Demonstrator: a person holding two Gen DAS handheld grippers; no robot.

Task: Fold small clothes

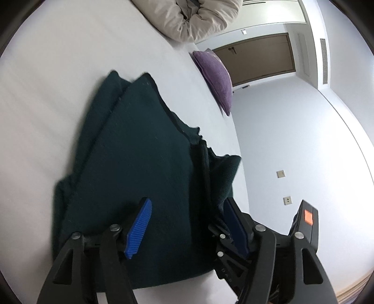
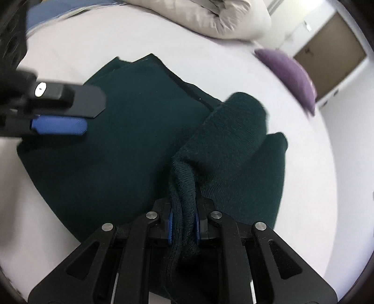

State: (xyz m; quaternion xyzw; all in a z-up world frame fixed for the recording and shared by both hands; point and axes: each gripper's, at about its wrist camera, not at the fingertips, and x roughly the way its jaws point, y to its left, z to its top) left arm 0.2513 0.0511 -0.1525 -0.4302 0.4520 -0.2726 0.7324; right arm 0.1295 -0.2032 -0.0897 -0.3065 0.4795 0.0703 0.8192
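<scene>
A dark green knitted garment (image 1: 131,163) lies partly folded on a white bed (image 1: 46,93). My left gripper (image 1: 187,224) hovers open over its near edge, blue pads wide apart. In the right wrist view the same garment (image 2: 131,140) fills the middle. My right gripper (image 2: 183,224) is shut on a bunched edge of the garment (image 2: 184,187) and lifts a fold of it (image 2: 233,140) above the rest. The left gripper (image 2: 58,112) shows there at the left, above the cloth. The right gripper's body (image 1: 306,224) shows at the lower right of the left wrist view.
A beige rolled duvet (image 1: 194,18) lies at the far end of the bed, also in the right wrist view (image 2: 210,16). A purple cushion (image 1: 215,79) sits at the bed's right edge. A brown door (image 1: 257,58) and white walls stand beyond.
</scene>
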